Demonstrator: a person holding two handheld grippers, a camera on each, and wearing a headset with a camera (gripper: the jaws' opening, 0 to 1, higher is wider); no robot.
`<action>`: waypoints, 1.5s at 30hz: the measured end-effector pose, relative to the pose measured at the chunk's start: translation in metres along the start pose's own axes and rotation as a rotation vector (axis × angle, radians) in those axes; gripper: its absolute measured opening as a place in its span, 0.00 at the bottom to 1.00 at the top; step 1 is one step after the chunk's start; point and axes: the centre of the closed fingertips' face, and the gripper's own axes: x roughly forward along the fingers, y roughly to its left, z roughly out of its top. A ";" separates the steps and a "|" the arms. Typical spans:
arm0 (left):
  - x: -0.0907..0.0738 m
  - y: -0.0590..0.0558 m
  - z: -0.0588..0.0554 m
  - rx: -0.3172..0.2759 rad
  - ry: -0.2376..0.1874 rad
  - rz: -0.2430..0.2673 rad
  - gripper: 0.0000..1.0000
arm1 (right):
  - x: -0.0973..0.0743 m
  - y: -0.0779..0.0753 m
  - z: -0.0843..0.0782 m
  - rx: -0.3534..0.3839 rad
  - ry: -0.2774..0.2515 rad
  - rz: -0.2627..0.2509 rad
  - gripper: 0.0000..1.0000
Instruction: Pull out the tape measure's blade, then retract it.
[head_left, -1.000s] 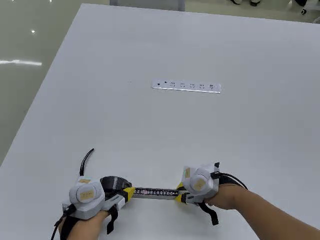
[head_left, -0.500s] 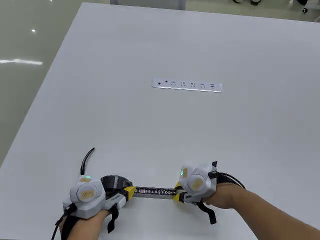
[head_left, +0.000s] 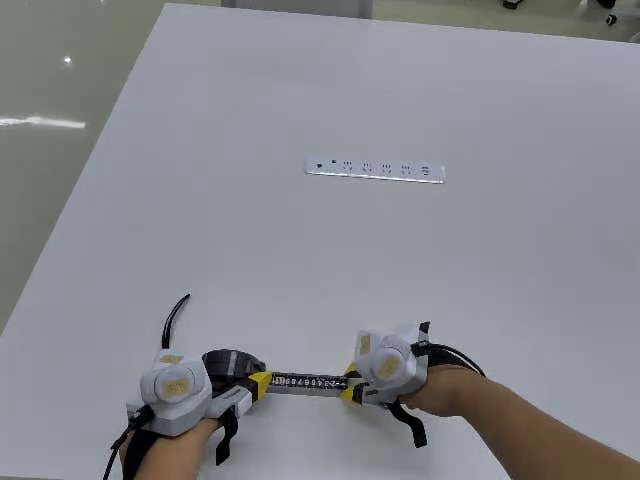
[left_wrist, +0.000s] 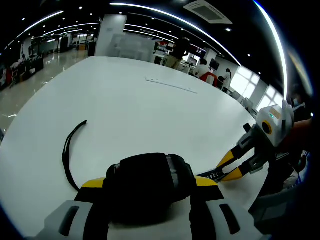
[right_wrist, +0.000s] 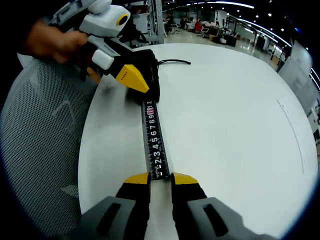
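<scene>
At table (head_left: 300, 260) edge, left gripper (head_left: 255, 385) grips case (left_wrist: 147, 185), right gripper (right_wrist: 161, 177) blade (right_wrist: 154, 140).

Head view looks down; gripper views share the blade (right_wrist: 154, 140).

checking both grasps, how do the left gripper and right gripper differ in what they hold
The left gripper is shut on the black tape measure case; the right gripper is shut on the tip of the blade. The left's fingers stand wide apart around the case; the right's sit close together. Both are yellow-tipped.
</scene>
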 end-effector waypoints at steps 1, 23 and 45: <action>0.000 0.000 0.000 0.000 0.000 0.000 0.62 | 0.001 0.000 0.000 -0.001 -0.001 0.001 0.15; 0.000 0.001 0.000 -0.006 0.002 -0.002 0.62 | 0.007 0.001 0.010 0.008 -0.020 0.000 0.15; 0.000 0.001 0.000 0.001 0.003 -0.003 0.62 | 0.013 0.004 0.020 -0.016 -0.041 0.014 0.14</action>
